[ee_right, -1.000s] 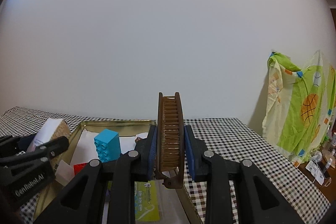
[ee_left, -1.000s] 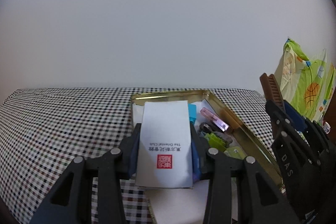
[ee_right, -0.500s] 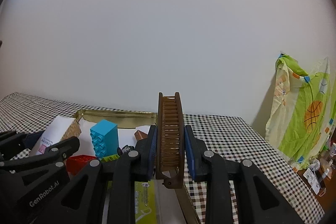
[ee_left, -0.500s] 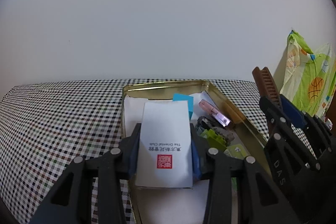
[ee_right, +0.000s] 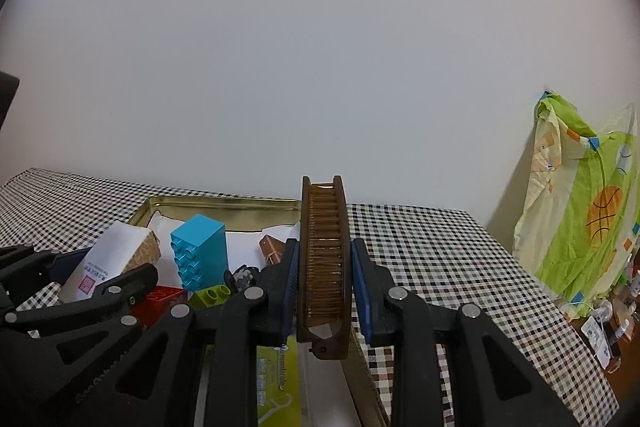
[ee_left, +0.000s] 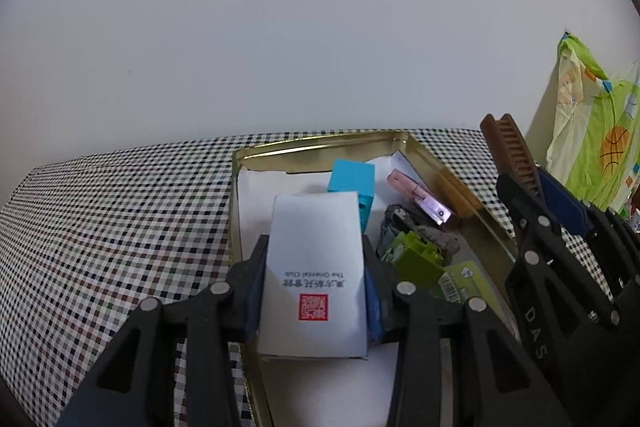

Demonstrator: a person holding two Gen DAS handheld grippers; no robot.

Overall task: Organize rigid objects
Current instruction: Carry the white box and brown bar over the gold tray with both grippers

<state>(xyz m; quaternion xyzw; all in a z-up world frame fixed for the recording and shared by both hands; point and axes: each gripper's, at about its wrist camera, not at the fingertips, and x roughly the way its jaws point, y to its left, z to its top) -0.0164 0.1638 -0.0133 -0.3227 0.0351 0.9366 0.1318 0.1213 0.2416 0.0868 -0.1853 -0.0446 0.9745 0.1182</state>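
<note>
A gold tin (ee_left: 320, 149) (ee_right: 224, 202) lies open on the checked tablecloth. My left gripper (ee_left: 314, 263) is shut on a small white box (ee_left: 314, 279) with a red stamp, held over the tin's near left part; the box (ee_right: 108, 259) shows a cork-coloured end in the right wrist view. My right gripper (ee_right: 324, 263) is shut on a brown folding comb (ee_right: 324, 259), upright by the tin's right rim (ee_left: 512, 155). Inside the tin lie a cyan brick (ee_left: 354, 183) (ee_right: 198, 251), a lime brick (ee_left: 416, 255), a red brick (ee_right: 160, 301) and a pink flat item (ee_left: 418, 195).
White paper (ee_left: 260, 195) lines the tin. A green card (ee_right: 276, 379) and a dark crumpled thing (ee_left: 416, 227) lie in it. A green-and-yellow patterned bag (ee_right: 584, 211) leans on the wall at the right, past the table edge, with small bottles (ee_right: 616, 323) below it.
The left wrist view has tipped down and shifted, so the tin sits more centred under the white box. The comb in my right gripper has drifted closer to the tin's right side.
</note>
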